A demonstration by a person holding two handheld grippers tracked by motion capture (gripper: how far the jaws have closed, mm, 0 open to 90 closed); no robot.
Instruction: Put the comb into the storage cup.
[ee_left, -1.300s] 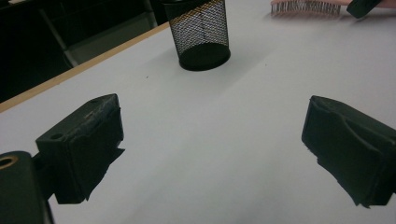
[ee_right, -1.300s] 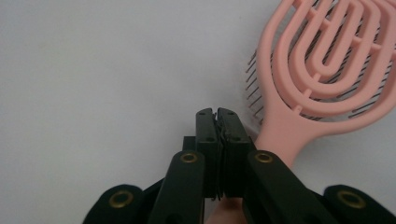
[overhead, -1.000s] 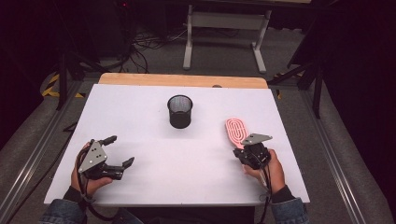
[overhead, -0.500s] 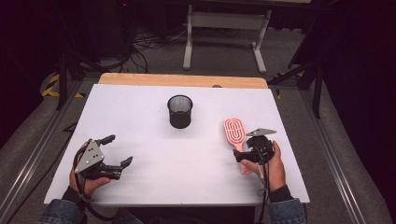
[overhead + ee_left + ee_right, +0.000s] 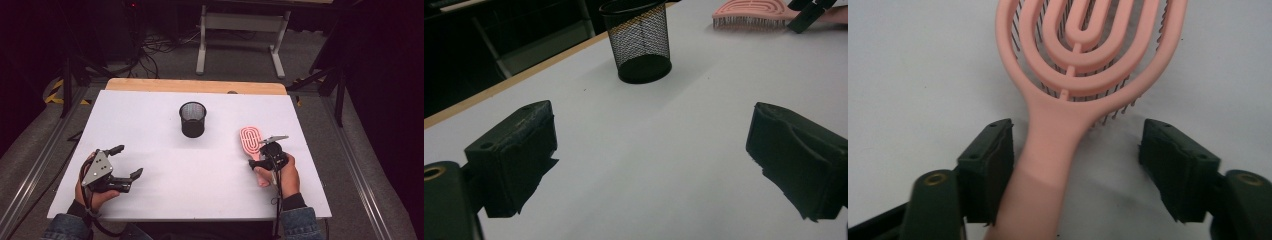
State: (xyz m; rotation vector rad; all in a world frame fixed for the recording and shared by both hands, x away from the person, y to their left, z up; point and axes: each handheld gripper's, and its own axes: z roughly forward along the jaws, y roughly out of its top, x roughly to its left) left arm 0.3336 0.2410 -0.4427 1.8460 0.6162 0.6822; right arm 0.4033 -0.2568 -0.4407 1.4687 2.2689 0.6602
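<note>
Pink hairbrush (image 5: 1083, 70), looped plastic ribs, handle between right claw's (image 5: 1075, 165) closing, unpressed jaws.

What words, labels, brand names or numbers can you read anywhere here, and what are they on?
None can be read: the pink hairbrush, the black mesh cup, the white table and both grippers bear no legible lettering. The yellow-black floor tape is a stripe pattern, not text.
</note>
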